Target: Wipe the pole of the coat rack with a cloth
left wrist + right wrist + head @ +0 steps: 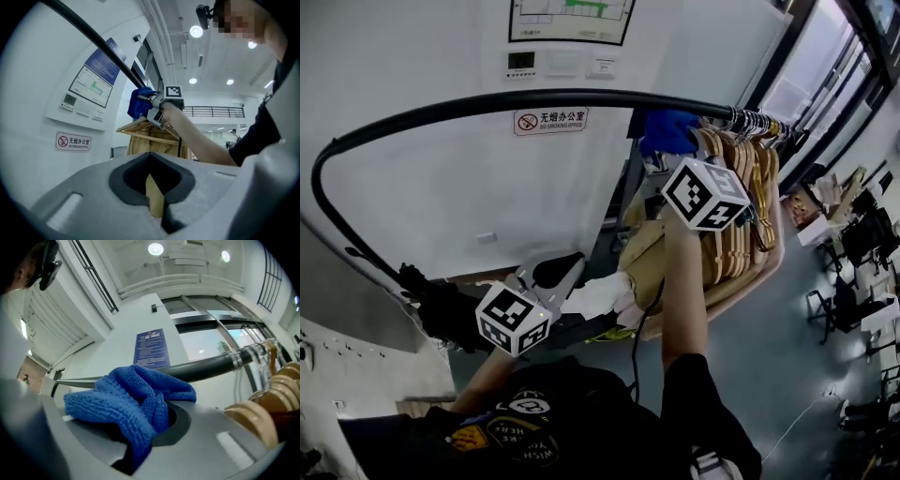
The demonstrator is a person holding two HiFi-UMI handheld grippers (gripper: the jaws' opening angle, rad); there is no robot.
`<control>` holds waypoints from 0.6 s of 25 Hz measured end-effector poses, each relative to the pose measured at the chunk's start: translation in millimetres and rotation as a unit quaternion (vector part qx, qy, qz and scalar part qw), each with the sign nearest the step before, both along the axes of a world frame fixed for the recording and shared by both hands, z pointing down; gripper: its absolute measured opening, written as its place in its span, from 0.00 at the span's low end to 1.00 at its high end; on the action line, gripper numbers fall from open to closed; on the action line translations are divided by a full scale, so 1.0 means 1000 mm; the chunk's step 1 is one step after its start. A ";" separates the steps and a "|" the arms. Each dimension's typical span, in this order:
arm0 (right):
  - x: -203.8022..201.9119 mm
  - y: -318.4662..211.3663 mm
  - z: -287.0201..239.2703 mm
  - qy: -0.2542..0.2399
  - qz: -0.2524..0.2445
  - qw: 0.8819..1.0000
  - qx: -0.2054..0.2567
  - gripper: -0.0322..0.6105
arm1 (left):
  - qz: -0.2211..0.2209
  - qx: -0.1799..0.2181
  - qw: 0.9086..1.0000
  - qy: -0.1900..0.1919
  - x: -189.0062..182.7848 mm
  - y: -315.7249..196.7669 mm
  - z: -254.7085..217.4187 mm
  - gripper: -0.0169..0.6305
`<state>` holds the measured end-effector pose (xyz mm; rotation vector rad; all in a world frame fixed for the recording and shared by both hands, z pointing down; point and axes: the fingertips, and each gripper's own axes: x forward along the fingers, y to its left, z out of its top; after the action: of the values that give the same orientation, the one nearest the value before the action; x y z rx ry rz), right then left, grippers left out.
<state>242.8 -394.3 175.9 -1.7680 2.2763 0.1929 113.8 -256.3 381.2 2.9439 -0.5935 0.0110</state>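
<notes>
The coat rack's black pole (487, 101) curves up from the left and runs across the top of the head view. A blue cloth (667, 131) is bunched on it, just left of the hangers. My right gripper (680, 155) reaches up from below and is shut on the cloth (131, 404), pressing it against the pole (211, 365). My left gripper (572, 295) hangs low, well below the pole, shut (157, 201) with nothing in it. It looks up at the pole (93, 35), the cloth (138, 103) and the right gripper (157, 105).
Several wooden hangers (736, 216) hang close together on the pole, right of the cloth (262, 404). A white wall with a no-smoking sign (548, 120) stands behind the rack. Desks and chairs (853, 244) fill the floor at the right.
</notes>
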 end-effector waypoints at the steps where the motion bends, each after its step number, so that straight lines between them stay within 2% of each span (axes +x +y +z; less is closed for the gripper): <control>1: 0.015 0.002 -0.001 -0.008 0.017 1.000 0.002 0.09 | 0.005 0.000 1.000 -0.001 0.004 0.001 0.000 0.03; 4: 0.019 0.005 -0.001 -0.009 0.033 0.999 0.008 0.09 | -0.007 -0.006 1.000 -0.011 0.001 -0.002 0.008 0.03; 7: -0.024 -0.001 0.000 0.002 -0.010 1.000 0.004 0.09 | -0.044 -0.007 0.999 -0.014 -0.017 -0.007 0.010 0.03; 11: -0.113 -0.012 -0.001 0.006 -0.116 0.993 0.016 0.09 | -0.116 -0.006 0.993 -0.014 -0.061 -0.014 0.010 0.03; 15: -0.227 -0.011 -0.002 0.036 -0.222 0.974 0.030 0.09 | -0.207 -0.019 0.978 -0.012 -0.122 -0.012 0.018 0.03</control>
<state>15.9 -405.5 173.7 -1.1967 2.6152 0.2374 -7.8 -268.8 399.6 2.7280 -1.1813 0.0139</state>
